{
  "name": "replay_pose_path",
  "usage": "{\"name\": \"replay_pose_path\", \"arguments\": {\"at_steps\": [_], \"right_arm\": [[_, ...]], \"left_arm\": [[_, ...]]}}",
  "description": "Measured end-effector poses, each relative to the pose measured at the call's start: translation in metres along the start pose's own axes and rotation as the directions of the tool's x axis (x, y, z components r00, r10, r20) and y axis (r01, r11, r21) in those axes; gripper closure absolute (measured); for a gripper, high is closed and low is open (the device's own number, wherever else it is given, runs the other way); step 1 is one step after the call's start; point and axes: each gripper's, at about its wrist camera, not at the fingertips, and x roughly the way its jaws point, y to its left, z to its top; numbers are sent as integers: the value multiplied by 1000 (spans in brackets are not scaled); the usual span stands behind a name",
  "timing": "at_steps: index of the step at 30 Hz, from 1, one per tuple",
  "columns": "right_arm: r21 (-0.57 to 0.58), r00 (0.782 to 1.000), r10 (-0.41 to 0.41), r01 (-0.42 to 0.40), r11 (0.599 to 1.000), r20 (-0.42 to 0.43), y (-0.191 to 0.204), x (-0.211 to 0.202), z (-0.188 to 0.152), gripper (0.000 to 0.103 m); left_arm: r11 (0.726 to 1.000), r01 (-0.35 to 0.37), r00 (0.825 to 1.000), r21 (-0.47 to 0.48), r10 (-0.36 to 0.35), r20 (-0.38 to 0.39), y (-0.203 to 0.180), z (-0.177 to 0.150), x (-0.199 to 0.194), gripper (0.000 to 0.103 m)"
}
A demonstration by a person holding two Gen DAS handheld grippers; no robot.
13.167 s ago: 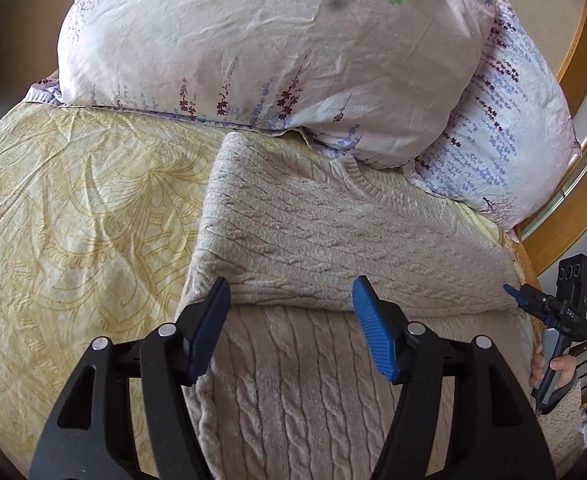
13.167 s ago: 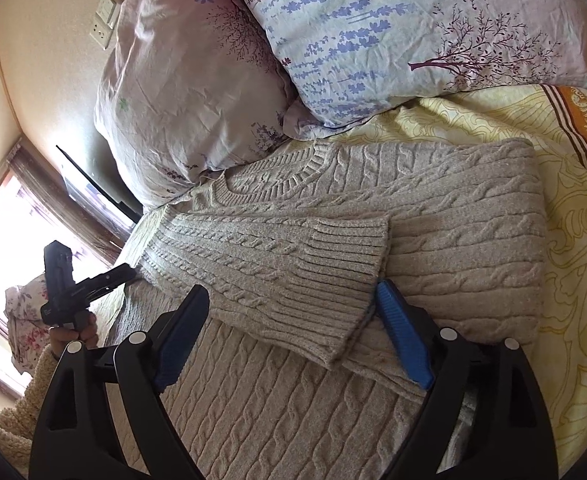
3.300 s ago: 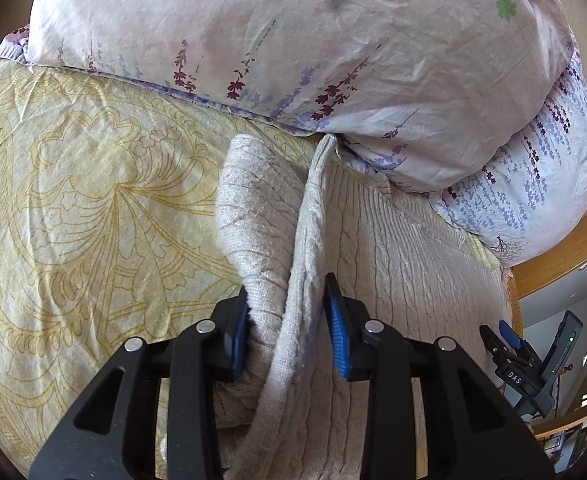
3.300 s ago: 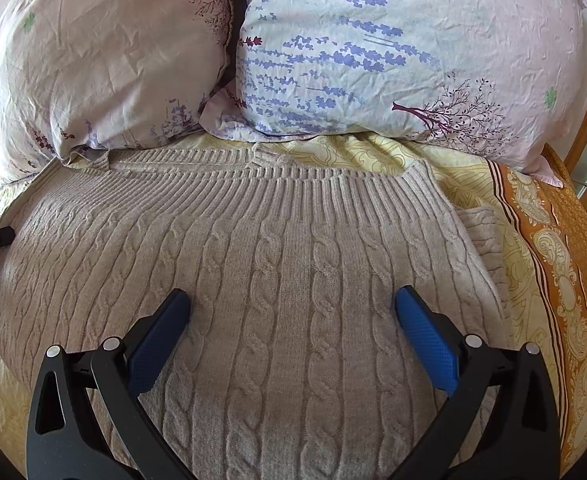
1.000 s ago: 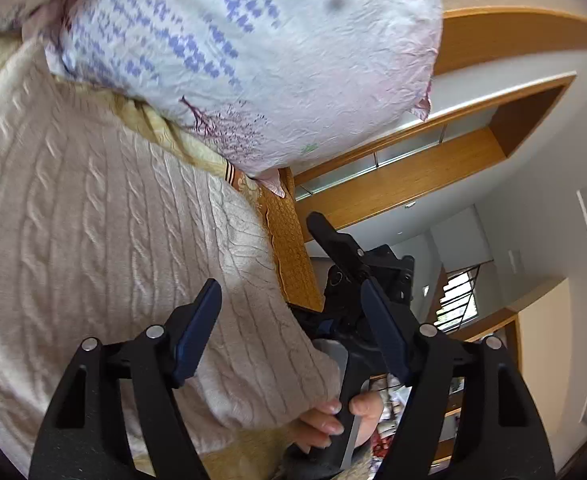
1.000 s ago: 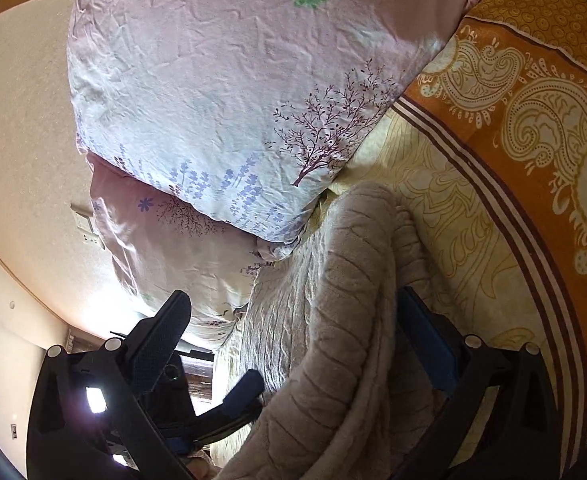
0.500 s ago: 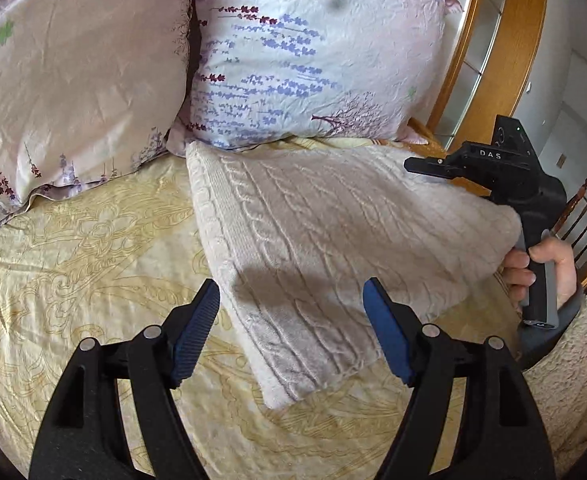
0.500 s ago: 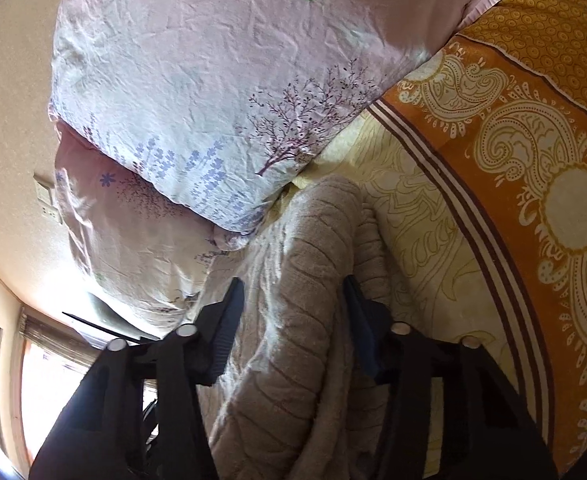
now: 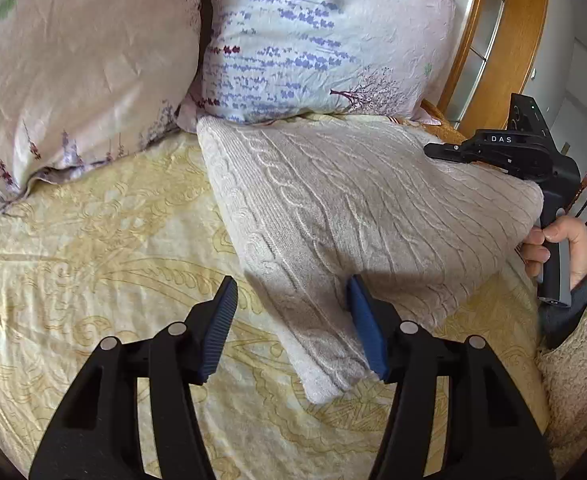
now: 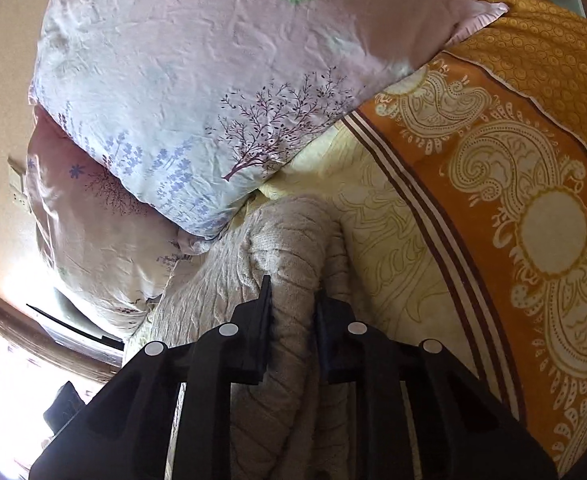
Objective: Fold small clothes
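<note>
Sweater (image 9: 357, 216), cream cable-knit, already folded into a thick packet, sits on the yellow bedspread (image 9: 93, 248) just below the two floral pillows (image 9: 325, 40). My right gripper (image 10: 291, 312) is clenched on its folded edge at 3 o'clock in the left view, that side raised. My left gripper (image 9: 291, 332) is released, jaws wide, its right pad touching the near corner at 6 o'clock. To do this well I judge: lower the right side slowly, keep layers stacked, let the left pin the near corner so nothing slides, then release and smooth.
</note>
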Motion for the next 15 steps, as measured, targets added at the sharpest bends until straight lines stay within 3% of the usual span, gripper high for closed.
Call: {"name": "replay_pose_path", "arguments": {"at_steps": [1,4,6,8,10,13,15], "right_arm": [[-4,1000,-9,9,1000,10,0,-3,1,81],[40,999,-24,22,999,40,-6,-27,-2,57],[45,997,19,-23,999,74,-6,-52,-8,52],[28,995,67,-69,997,70,-4,-73,-18,52],[-11,993,102,-101,995,55,3,-88,-31,52],[-72,995,96,-93,993,37,14,-101,-51,52],[-102,997,68,-65,993,23,20,-98,-63,52]], "left_arm": [[1000,-23,1000,17,23,16,-3,-2,-8,36],[994,-59,996,88,52,78,-12,-9,-35,17],[985,-91,989,148,73,127,-18,-15,-52,13],[975,-114,985,189,87,147,-23,-20,-59,14],[974,-88,989,210,60,139,-28,-24,-58,26],[969,-64,995,237,43,95,-36,-28,-45,39],[964,-72,995,257,53,80,-42,-32,-37,42]]}}
